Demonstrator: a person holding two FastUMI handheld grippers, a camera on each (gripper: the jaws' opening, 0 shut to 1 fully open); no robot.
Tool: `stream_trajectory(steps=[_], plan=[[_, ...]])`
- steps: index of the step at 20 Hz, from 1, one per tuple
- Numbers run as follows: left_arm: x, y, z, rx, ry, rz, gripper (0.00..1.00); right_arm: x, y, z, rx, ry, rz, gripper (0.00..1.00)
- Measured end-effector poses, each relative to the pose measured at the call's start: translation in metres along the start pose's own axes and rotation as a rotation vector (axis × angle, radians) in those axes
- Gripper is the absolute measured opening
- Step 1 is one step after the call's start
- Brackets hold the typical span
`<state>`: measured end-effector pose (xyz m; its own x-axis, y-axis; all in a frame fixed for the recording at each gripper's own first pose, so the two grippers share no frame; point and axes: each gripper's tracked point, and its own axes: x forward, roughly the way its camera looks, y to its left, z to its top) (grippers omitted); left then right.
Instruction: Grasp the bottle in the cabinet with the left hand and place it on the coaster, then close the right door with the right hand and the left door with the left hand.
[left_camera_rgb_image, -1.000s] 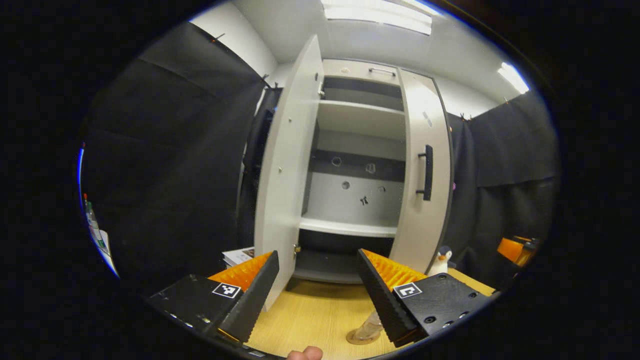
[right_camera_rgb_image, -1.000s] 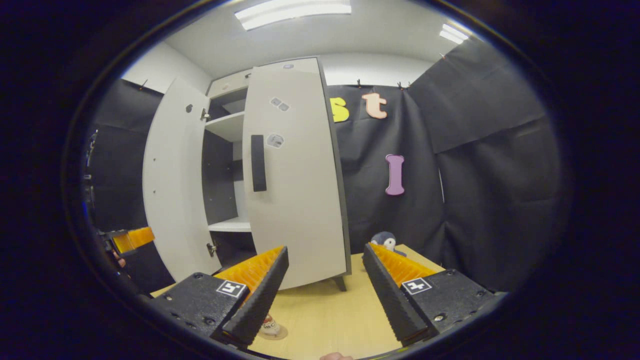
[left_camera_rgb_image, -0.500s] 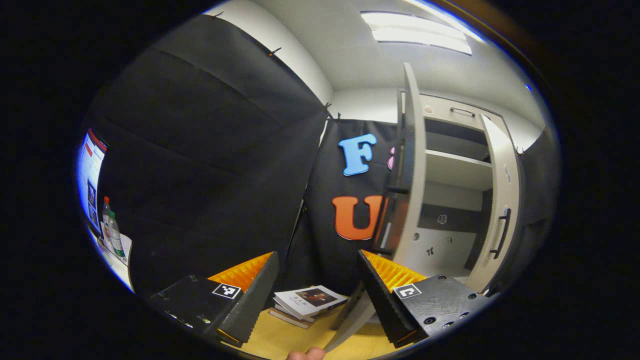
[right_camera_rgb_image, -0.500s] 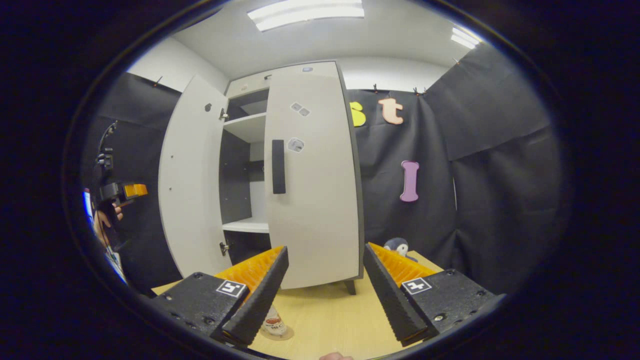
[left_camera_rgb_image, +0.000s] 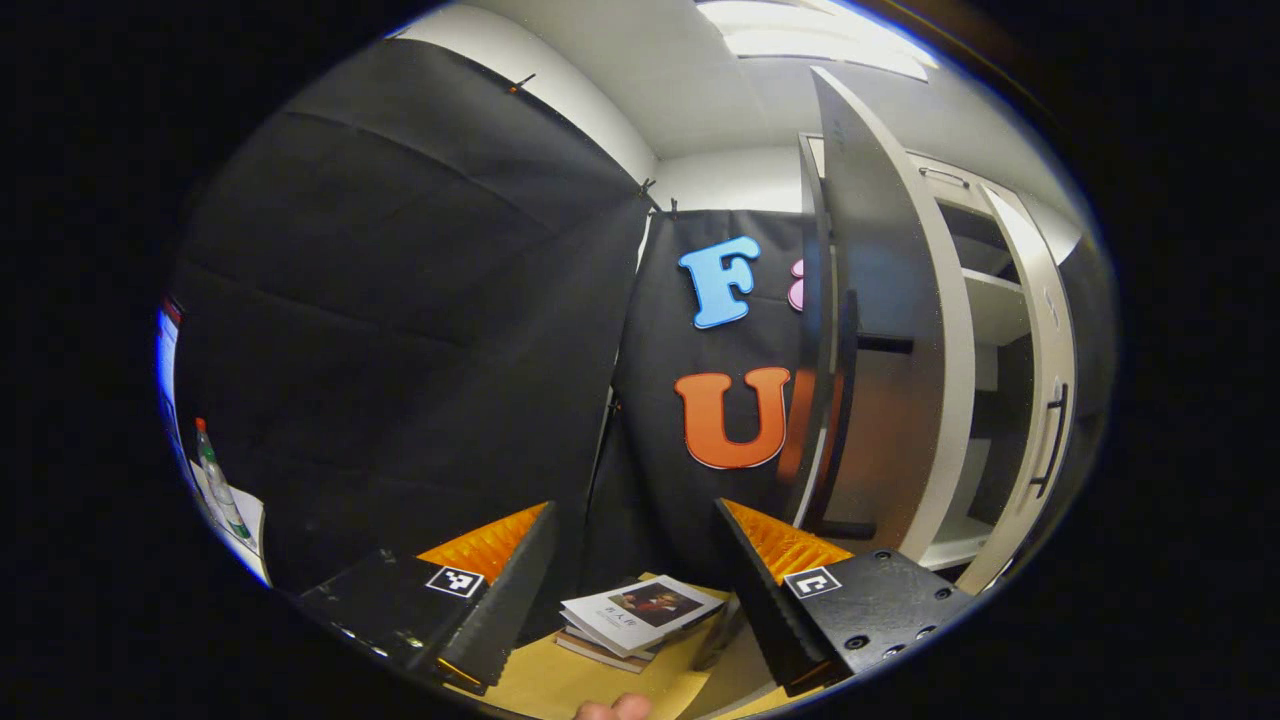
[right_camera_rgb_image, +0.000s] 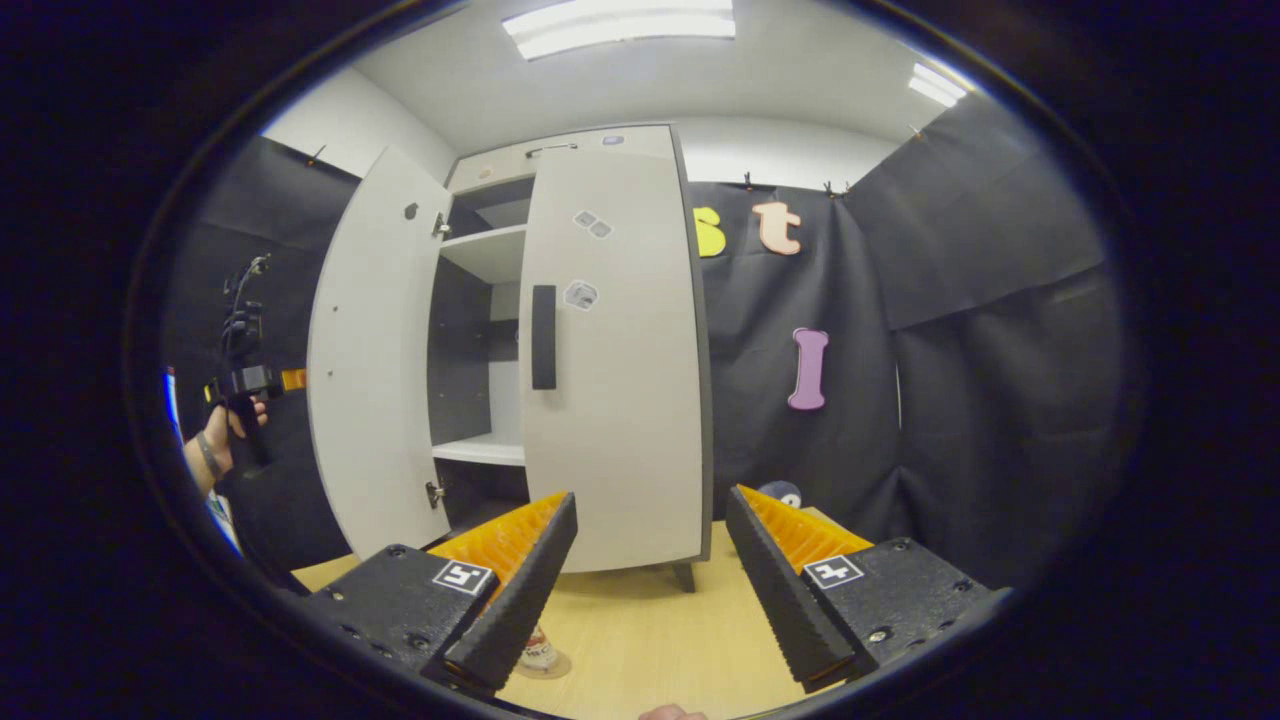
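Altogether two cabinet doors (right_camera_rgb_image: 615, 360) (right_camera_rgb_image: 365, 360), one bottle (right_camera_rgb_image: 538, 652), two books (left_camera_rgb_image: 635, 620).

I work in a staged recording booth, not a lived-in home; black cloth (right_camera_rgb_image: 1000, 330) walls hang pinned on every side under ceiling strip lights (right_camera_rgb_image: 620, 20); a lone white cabinet (right_camera_rgb_image: 560, 350) stands on a pale wooden table (right_camera_rgb_image: 650, 640); books (left_camera_rgb_image: 640, 615) lie stacked near the left wall.
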<state>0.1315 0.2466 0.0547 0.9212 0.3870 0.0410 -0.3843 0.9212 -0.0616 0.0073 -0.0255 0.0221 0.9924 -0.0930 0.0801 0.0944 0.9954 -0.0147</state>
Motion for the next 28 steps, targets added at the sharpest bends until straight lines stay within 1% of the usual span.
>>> stream_trajectory(steps=[2,3,4,5,6,7,8,12,15,17,18,20,21,22,23,25,26,27,28], plan=[[-0.002,-0.006,0.000,0.000,-0.001,-0.009,0.93,0.000,-0.001,-0.002,0.000,0.001,-0.002,0.98],[-0.002,-0.009,0.000,-0.009,0.004,-0.021,0.87,0.000,0.000,-0.002,0.001,0.003,0.001,0.98],[-0.004,-0.011,-0.002,-0.023,0.013,-0.030,0.99,0.001,0.001,-0.003,0.001,0.005,0.004,0.98],[-0.005,-0.013,-0.003,-0.037,0.019,-0.035,0.92,0.001,0.002,-0.004,-0.003,0.004,0.009,0.98],[-0.006,-0.016,-0.003,-0.047,0.016,-0.037,0.99,0.001,0.001,-0.003,-0.011,0.001,0.010,0.98],[-0.007,-0.019,-0.002,-0.052,0.013,-0.041,0.92,0.002,0.001,-0.002,-0.021,-0.002,0.014,0.98],[-0.008,-0.025,-0.003,-0.057,0.014,-0.050,0.92,0.001,0.000,-0.003,-0.032,-0.002,0.014,0.98],[-0.018,-0.058,-0.006,-0.060,0.017,-0.121,0.92,0.000,-0.005,0.002,-0.054,-0.016,0.012,0.98],[-0.026,-0.090,-0.008,-0.069,0.011,-0.193,0.92,0.000,-0.011,0.006,-0.065,-0.018,0.009,0.98],[-0.028,-0.110,-0.009,-0.070,0.003,-0.225,0.92,-0.001,-0.016,0.007,-0.075,-0.017,0.003,0.98],[-0.027,-0.115,-0.011,-0.079,-0.001,-0.224,0.92,-0.001,-0.020,0.008,-0.078,-0.017,-0.002,0.98],[-0.026,-0.124,-0.015,-0.106,-0.009,-0.231,0.99,0.000,-0.023,0.008,-0.080,-0.019,-0.003,0.98],[-0.025,-0.128,-0.017,-0.114,-0.005,-0.228,0.99,0.000,-0.025,0.008,-0.087,-0.017,-0.006,0.98],[-0.025,-0.130,-0.019,-0.114,-0.005,-0.220,0.95,-0.003,-0.028,0.009,-0.093,-0.019,-0.010,0.98],[-0.026,-0.129,-0.019,-0.108,-0.013,-0.207,0.95,-0.003,-0.029,0.011,-0.096,-0.023,-0.013,0.98],[-0.029,-0.131,-0.013,-0.109,-0.033,-0.219,0.94,-0.004,-0.029,0.011,-0.089,-0.027,-0.009,0.98],[-0.031,-0.130,-0.012,-0.109,-0.036,-0.222,0.99,-0.004,-0.029,0.010,-0.083,-0.025,-0.007,0.98],[-0.034,-0.126,-0.010,-0.104,-0.035,-0.213,0.94,-0.003,-0.028,0.010,-0.077,-0.025,-0.003,0.98],[-0.037,-0.123,-0.010,-0.099,-0.032,-0.210,0.99,-0.003,-0.026,0.008,-0.074,-0.024,0.003,0.98]])
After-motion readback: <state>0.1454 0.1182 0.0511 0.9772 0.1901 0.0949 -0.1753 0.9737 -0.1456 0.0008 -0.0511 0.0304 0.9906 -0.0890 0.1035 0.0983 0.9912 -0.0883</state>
